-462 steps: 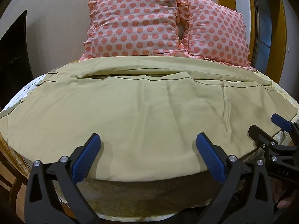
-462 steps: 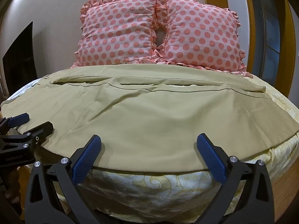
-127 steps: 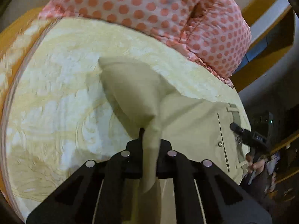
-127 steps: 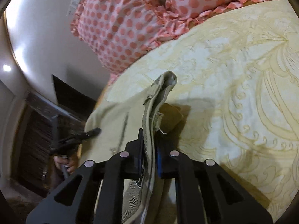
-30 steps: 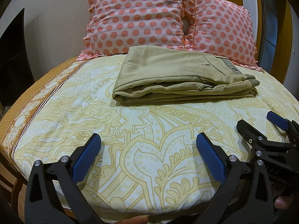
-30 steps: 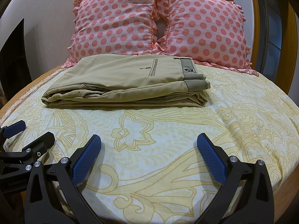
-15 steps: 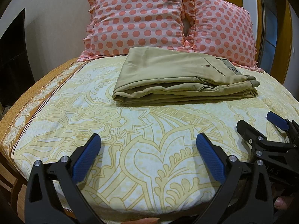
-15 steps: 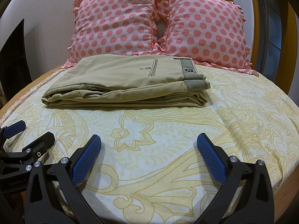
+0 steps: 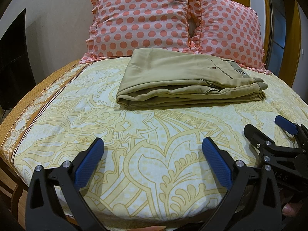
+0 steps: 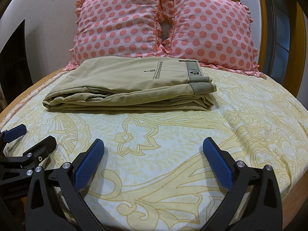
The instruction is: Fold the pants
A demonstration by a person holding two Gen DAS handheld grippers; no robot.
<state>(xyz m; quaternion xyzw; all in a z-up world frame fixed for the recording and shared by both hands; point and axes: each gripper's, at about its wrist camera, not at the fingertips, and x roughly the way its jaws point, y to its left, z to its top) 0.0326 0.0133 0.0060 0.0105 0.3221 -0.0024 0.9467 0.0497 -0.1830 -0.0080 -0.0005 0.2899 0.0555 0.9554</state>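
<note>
The khaki pants [image 9: 184, 80] lie folded into a flat rectangular stack on the bed, in front of the pillows; they also show in the right wrist view [image 10: 130, 85], waistband with striped lining to the right. My left gripper [image 9: 153, 154] is open and empty, held near the front edge of the bed, well short of the pants. My right gripper [image 10: 154, 154] is open and empty at the same distance. Each gripper appears at the side of the other's view: the right gripper [image 9: 269, 132] and the left gripper [image 10: 30, 136].
The bed carries a yellow patterned sheet [image 9: 146, 134] with an orange border on the left [image 9: 34, 105]. Two pink polka-dot pillows [image 10: 123, 25] [image 10: 209, 28] lean on the wall behind the pants. A dark panel [image 9: 11, 61] stands at left, a wooden frame [image 10: 300, 38] at right.
Over the last second nearly nothing has moved; the views shift only slightly. Earlier the pants lay spread across the bed, then both grippers held them shut; now they lie folded and both grippers are open.
</note>
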